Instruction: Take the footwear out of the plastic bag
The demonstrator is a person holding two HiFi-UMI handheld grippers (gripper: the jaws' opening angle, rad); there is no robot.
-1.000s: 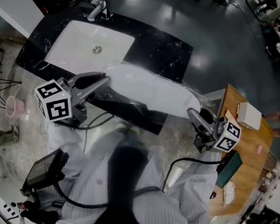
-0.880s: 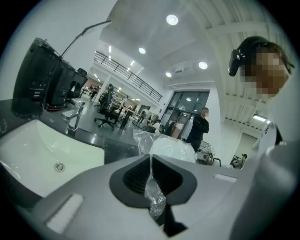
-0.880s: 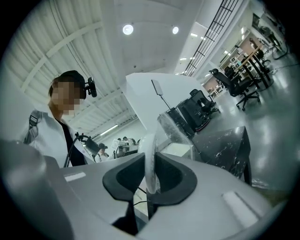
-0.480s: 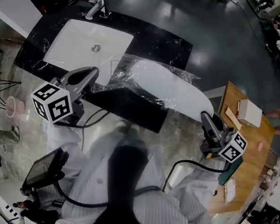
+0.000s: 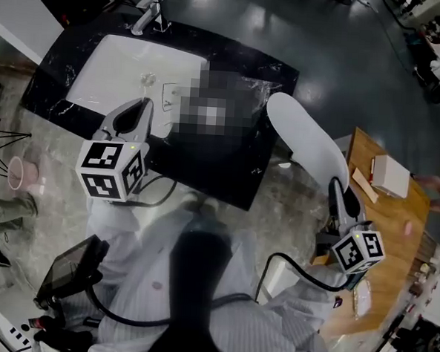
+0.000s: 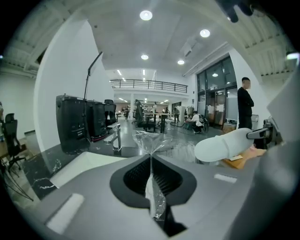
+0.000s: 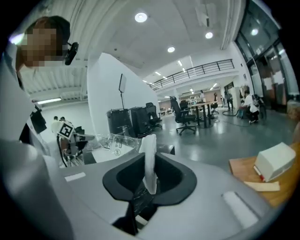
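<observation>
A long white slipper (image 5: 304, 136) hangs in the air to the right of the black counter, outside the bag. My right gripper (image 5: 337, 189) is shut on its near end; in the right gripper view the slipper (image 7: 149, 157) stands edge-on between the jaws (image 7: 149, 165). The clear plastic bag (image 5: 169, 101) lies stretched over the counter, partly hidden by a mosaic patch. My left gripper (image 5: 140, 107) is shut on the bag's edge. In the left gripper view, crumpled film (image 6: 151, 140) is pinched between the jaws (image 6: 151, 158), and the slipper (image 6: 225, 144) floats at the right.
A white sink basin (image 5: 115, 72) with a faucet (image 5: 149, 15) is set in the black marble counter (image 5: 227, 176). At the right stands a wooden table (image 5: 399, 220) with a white box (image 5: 391, 180). A pink cup (image 5: 18, 170) sits on the floor. A person (image 6: 244, 105) stands far off.
The slipper has slid out of the bag, rightward and nearer, with my right gripper. My left gripper has closed on the bag's edge and holds it back over the counter.
</observation>
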